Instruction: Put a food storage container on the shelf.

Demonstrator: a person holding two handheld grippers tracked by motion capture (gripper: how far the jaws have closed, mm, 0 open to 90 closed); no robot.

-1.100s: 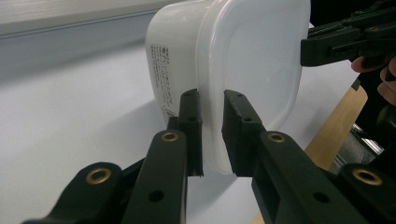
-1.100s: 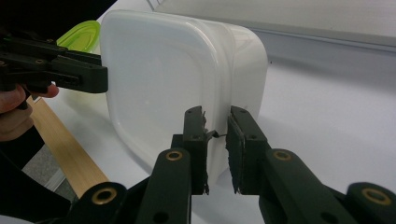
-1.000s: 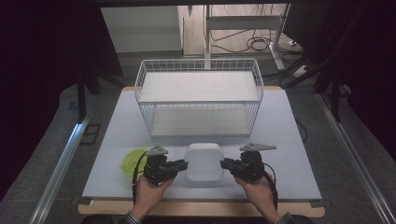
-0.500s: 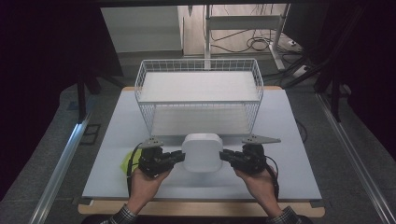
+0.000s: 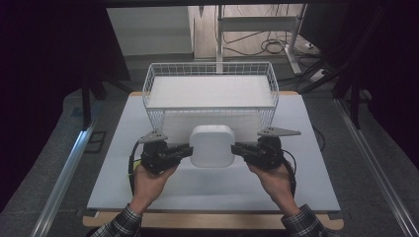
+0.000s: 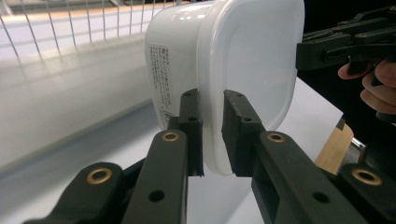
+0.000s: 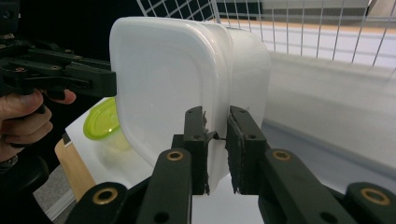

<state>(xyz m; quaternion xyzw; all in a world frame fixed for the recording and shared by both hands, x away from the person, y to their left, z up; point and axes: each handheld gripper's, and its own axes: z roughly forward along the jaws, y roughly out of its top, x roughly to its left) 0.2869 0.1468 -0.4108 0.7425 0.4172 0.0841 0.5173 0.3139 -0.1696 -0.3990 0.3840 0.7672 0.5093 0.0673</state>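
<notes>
glossy smooth white plastic container [image 6: 224, 60], white wire basket [image 5: 210, 89], matt black jaws, translucent green plastic lid [image 7: 103, 122]

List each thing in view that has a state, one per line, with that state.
White lidded plastic container: lid on, held up off the table, tipped on edge.
Left tongs: shut on the container's rim.
Right tongs: shut on the opposite rim.
White wire basket: upright on the table, nothing inside.
Yellow-green lidded plastic cup: lid on, standing on the table.

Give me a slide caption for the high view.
Both tongs, left and right, grip a white lidded container before the wire basket.
</notes>
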